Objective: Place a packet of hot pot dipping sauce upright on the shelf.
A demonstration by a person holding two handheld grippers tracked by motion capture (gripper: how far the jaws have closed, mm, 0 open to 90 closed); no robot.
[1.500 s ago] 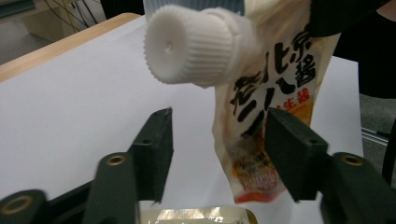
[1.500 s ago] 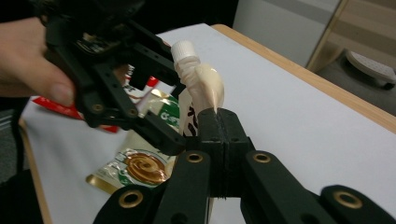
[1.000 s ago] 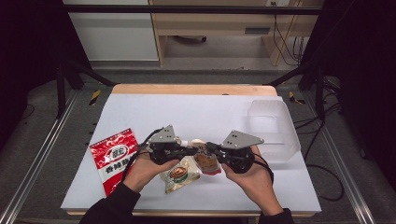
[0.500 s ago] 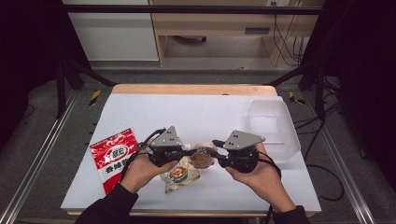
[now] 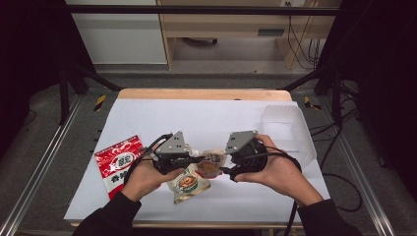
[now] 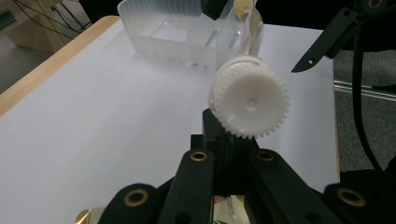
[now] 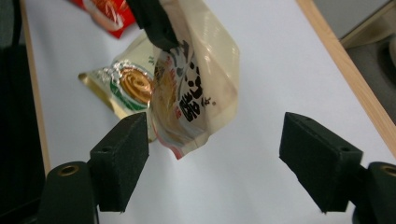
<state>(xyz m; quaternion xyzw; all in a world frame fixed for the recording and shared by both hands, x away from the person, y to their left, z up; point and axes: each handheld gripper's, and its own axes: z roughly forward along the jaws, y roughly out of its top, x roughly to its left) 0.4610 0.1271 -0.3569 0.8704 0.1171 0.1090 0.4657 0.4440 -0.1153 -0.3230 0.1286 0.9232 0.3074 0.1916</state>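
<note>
Right gripper view: left tongs [image 7: 156, 21] clench the snack pouch [image 7: 196, 88] aloft (off the counter [image 7: 261, 177]); right tongs [image 7: 224, 158], just released, gape around it.

A lab: metal camera frame [image 5: 196, 10], loose cables [image 5: 300, 44], white-covered test table [image 5: 221, 115]

You have a red packet [image 5: 117, 164] lying flat at the worktop's [image 5: 206, 115] left edge, and a clear tray [image 5: 285, 129] well apart at the right.
</note>
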